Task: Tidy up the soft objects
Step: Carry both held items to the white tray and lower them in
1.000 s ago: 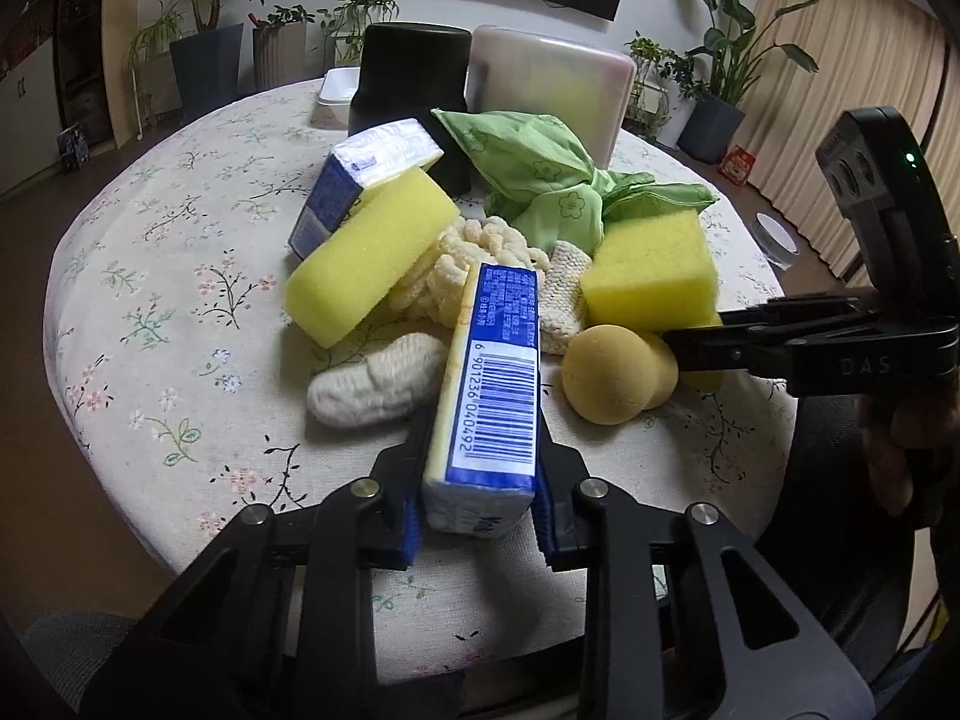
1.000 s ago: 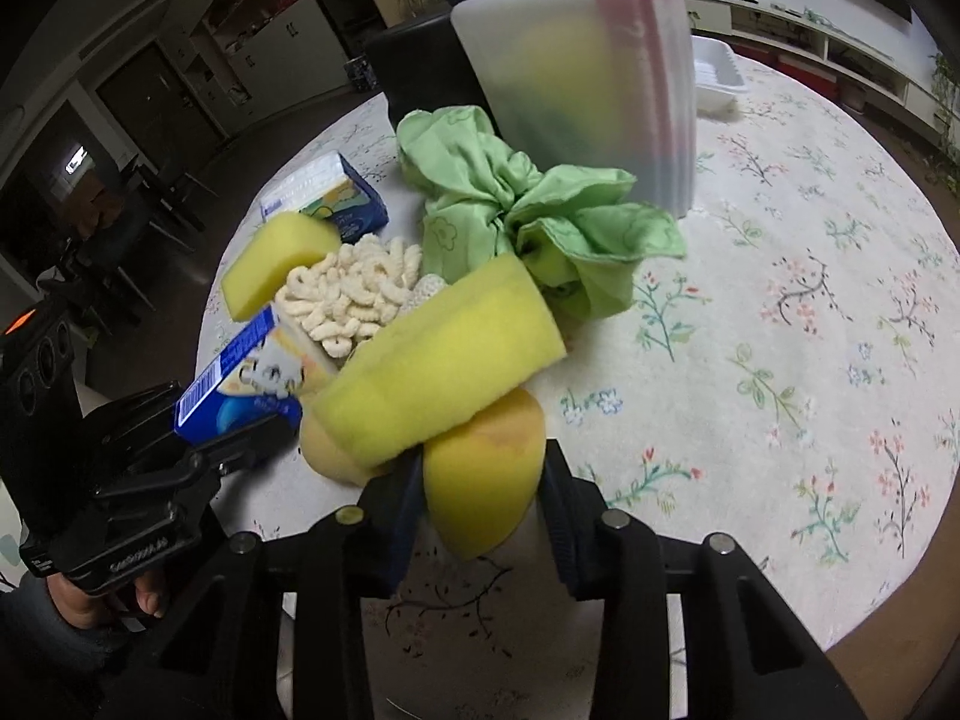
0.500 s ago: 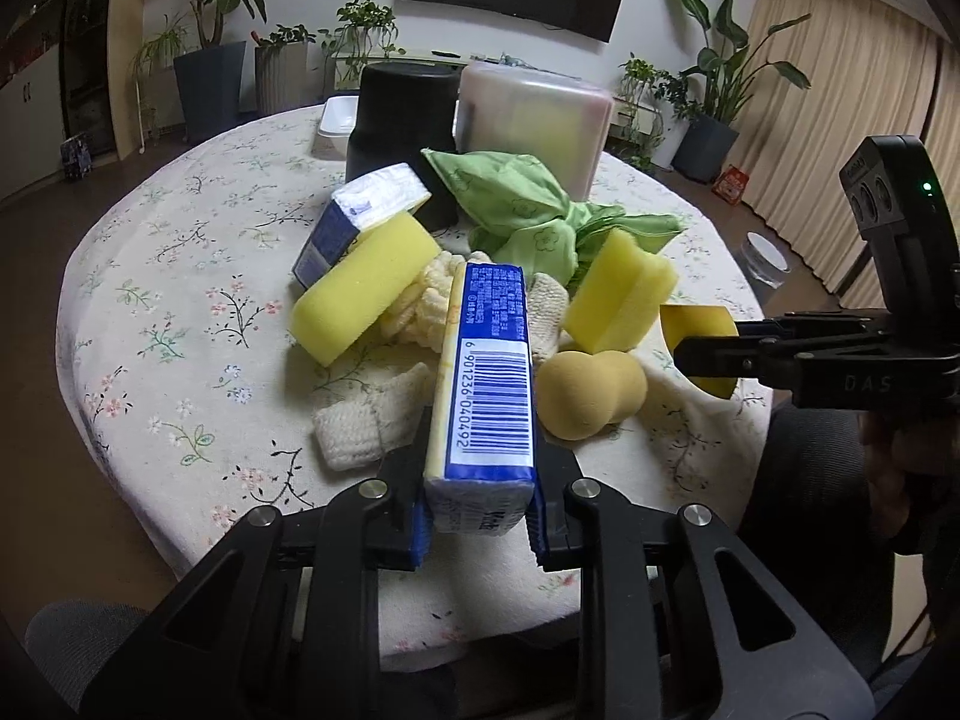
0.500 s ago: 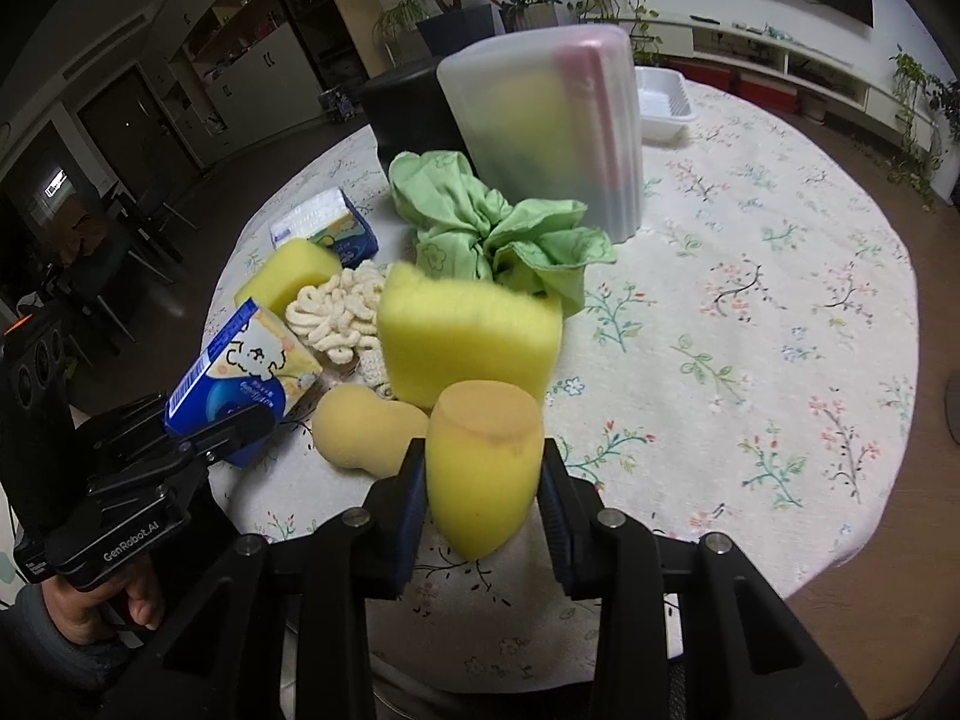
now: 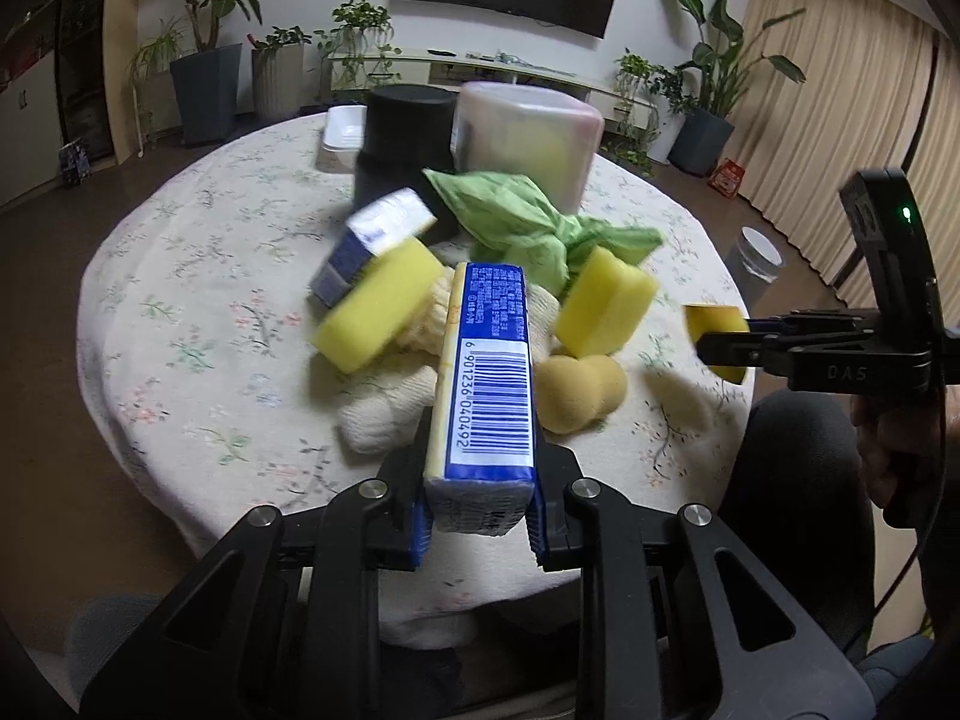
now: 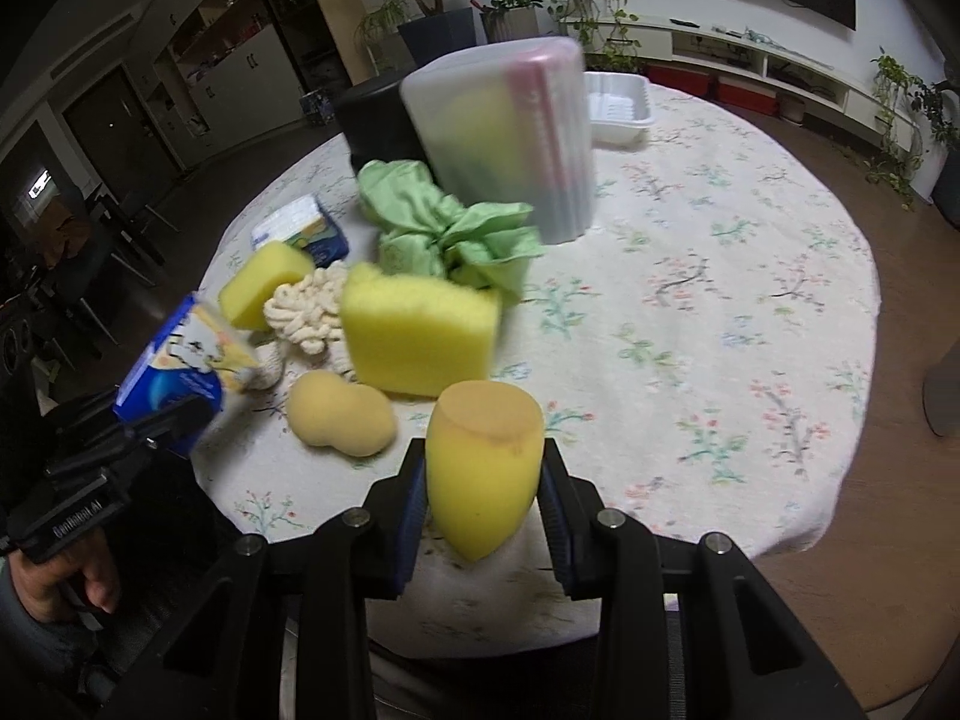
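Note:
My left gripper point(image 5: 480, 525) is shut on a blue and yellow tissue pack point(image 5: 487, 378), held above the table's near edge; the pack also shows in the right wrist view point(image 6: 186, 369). My right gripper point(image 6: 483, 507) is shut on a yellow teardrop sponge point(image 6: 483, 462), lifted off the table; it shows at the right of the left wrist view point(image 5: 717, 339). On the table lie a peanut-shaped sponge point(image 6: 339, 420), two yellow block sponges point(image 6: 420, 339) point(image 6: 264, 282), a cream knit glove point(image 6: 309, 312), a green cloth point(image 6: 447, 234) and a second tissue pack point(image 6: 303, 231).
A translucent lidded box point(image 6: 510, 138), a black container point(image 6: 378, 120) and a white tray point(image 6: 618, 108) stand at the back of the round floral table point(image 6: 720, 300). A person's knee point(image 5: 792, 468) is at the table's near right edge.
Both grippers have pulled back and up from the pile with their objects. The block sponge that rested on the teardrop sponge has dropped onto the table and stands on edge.

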Available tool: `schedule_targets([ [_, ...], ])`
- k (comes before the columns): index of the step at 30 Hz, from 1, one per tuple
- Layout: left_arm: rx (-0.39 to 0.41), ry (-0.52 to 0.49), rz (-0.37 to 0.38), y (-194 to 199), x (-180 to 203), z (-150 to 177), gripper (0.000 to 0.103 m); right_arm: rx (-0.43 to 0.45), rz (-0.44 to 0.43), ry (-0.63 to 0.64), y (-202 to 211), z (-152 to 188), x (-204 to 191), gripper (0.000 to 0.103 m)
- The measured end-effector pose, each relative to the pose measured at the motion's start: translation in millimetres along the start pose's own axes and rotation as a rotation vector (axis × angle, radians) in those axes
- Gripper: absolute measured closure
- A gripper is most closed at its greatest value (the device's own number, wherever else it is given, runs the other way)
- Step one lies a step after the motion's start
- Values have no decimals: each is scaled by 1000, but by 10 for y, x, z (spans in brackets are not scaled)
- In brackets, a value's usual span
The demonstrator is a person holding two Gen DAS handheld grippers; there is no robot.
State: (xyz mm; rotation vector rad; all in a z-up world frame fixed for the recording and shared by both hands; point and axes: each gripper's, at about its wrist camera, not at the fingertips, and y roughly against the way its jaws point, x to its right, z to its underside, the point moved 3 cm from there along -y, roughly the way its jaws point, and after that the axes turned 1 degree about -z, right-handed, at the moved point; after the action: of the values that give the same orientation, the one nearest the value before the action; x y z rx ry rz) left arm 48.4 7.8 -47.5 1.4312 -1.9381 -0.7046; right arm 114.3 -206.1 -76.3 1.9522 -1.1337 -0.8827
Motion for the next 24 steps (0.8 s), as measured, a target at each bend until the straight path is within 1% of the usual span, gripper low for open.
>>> schedule_targets([
  [4,22,34,-8,128,-196,-185,81,22,33,4,132,-112,114,66],
  [6,58,24,-36,227,-332,-382,81,45,58,8,213,-220,193,66],
  [10,109,14,-74,294,-605,-801,81,106,128,9,399,-590,441,66],
  [14,134,-35,-115,176,-805,-1303,81,160,186,26,500,-1030,650,66],
  [16,129,-50,-122,1,-939,-1600,81,177,202,29,499,-1306,773,66],
  [19,91,-53,-117,-355,-1137,-1996,81,185,221,44,376,-1769,922,66],
  [22,29,-87,-114,-820,-1225,-2348,81,163,201,91,80,-2244,956,66],
  [24,-21,-111,-109,-1175,-1211,-2527,81,144,211,127,-139,-2474,956,66],
])
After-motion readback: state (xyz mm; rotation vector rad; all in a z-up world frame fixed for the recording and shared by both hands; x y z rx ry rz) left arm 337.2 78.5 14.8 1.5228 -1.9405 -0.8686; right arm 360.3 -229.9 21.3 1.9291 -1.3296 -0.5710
